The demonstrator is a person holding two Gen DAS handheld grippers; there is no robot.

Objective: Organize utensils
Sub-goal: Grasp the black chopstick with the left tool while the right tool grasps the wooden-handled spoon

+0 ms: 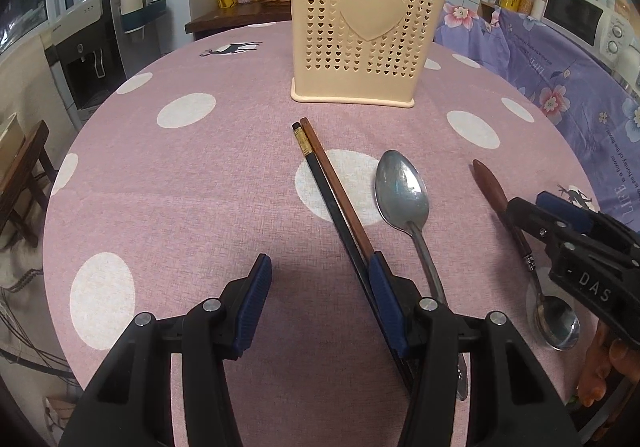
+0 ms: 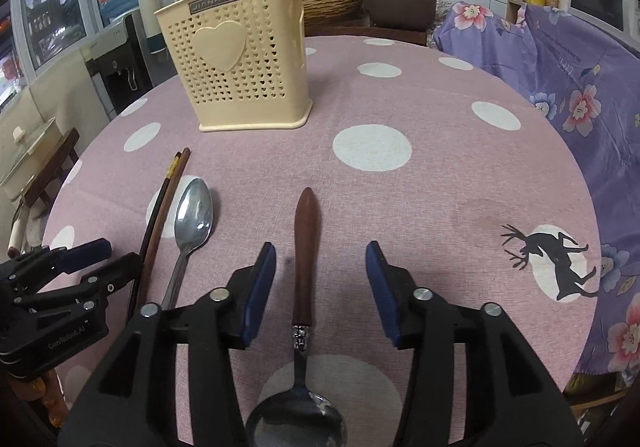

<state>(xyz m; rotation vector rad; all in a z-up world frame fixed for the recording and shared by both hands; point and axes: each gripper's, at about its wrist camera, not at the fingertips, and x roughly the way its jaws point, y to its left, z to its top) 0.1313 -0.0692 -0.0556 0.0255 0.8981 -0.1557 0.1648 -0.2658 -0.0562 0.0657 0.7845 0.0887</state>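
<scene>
A cream perforated utensil holder (image 1: 366,27) (image 2: 240,63) stands upright at the far side of the pink dotted table (image 1: 200,187), with a few utensils poking out of it. A pair of chopsticks (image 1: 320,167) (image 2: 168,191), a steel spoon (image 1: 402,191) (image 2: 194,211) and a wooden-handled spoon (image 1: 490,187) (image 2: 306,239) lie side by side on the cloth. My left gripper (image 1: 318,287) (image 2: 112,255) is open with nothing between its pads; its right finger lies along the chopsticks. My right gripper (image 2: 322,263) (image 1: 536,203) is open and straddles the wooden-handled spoon without pressing it.
A purple floral cloth (image 1: 560,67) covers furniture just right of the table, with a microwave (image 1: 576,15) behind it. A water dispenser (image 1: 92,47) and a wooden stool (image 1: 24,167) stand to the left. A basket (image 2: 332,3) sits behind the holder.
</scene>
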